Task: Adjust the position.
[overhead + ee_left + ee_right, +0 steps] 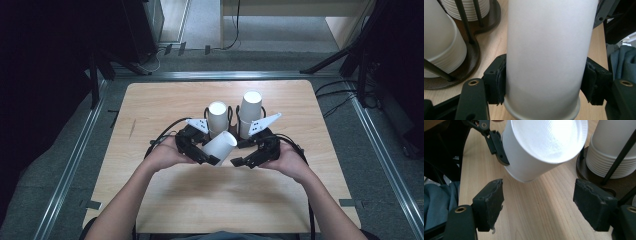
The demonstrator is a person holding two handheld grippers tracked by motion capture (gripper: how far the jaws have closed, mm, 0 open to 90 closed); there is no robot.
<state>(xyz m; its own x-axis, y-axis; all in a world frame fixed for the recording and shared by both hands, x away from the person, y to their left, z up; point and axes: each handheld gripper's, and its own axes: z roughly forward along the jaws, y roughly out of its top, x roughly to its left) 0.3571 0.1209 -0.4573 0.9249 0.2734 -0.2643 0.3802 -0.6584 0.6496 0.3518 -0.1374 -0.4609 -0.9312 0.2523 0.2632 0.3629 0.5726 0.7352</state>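
- Since the white paper cup (544,60) is thin-walled and almost weightless, I judge that it dents under a hard squeeze and slips from a slack one.
- The left gripper (210,157) is clamped across it just above the rolled rim; both pads press on its sides, and it lies tilted above the light wooden table (165,100), closed bottom towards the right gripper (537,202).
- The right gripper's jaws stand wide apart with nothing between them; the cup hangs just ahead of them, apart from both pads (490,200).
- The stiffest holds are likely near the rim or the base, not mid-wall.
- Beyond both grippers stand two black wire-post holders (596,173) with stacked white cups (250,107).
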